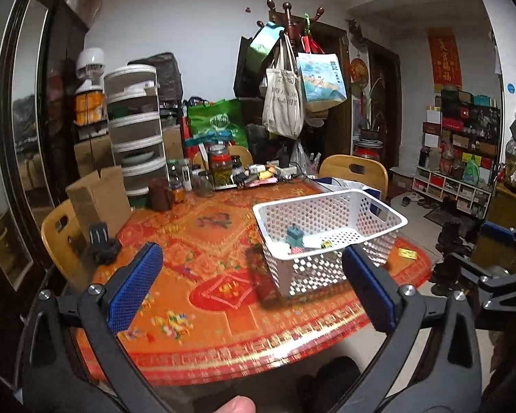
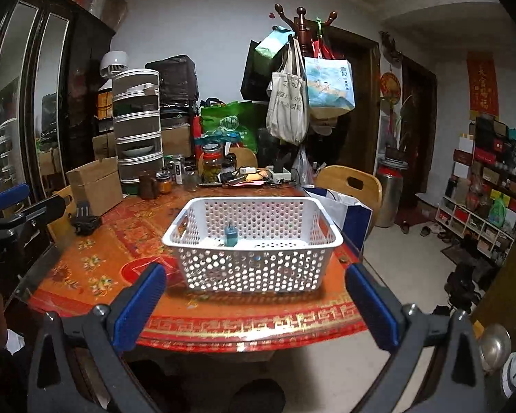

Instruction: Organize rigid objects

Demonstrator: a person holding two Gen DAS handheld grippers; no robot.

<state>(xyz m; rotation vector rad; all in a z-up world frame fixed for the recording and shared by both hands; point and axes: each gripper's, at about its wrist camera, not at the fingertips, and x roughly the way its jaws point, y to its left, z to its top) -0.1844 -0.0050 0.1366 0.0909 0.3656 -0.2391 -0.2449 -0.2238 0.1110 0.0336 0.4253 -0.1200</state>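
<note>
A black clip thing sits alone on the left of the round table. The left gripper is wide open, holding nothing. The white basket in the middle already has a little blue block and small bits inside. The right gripper is wide open and empty too. I think the job is nearly done.
</note>
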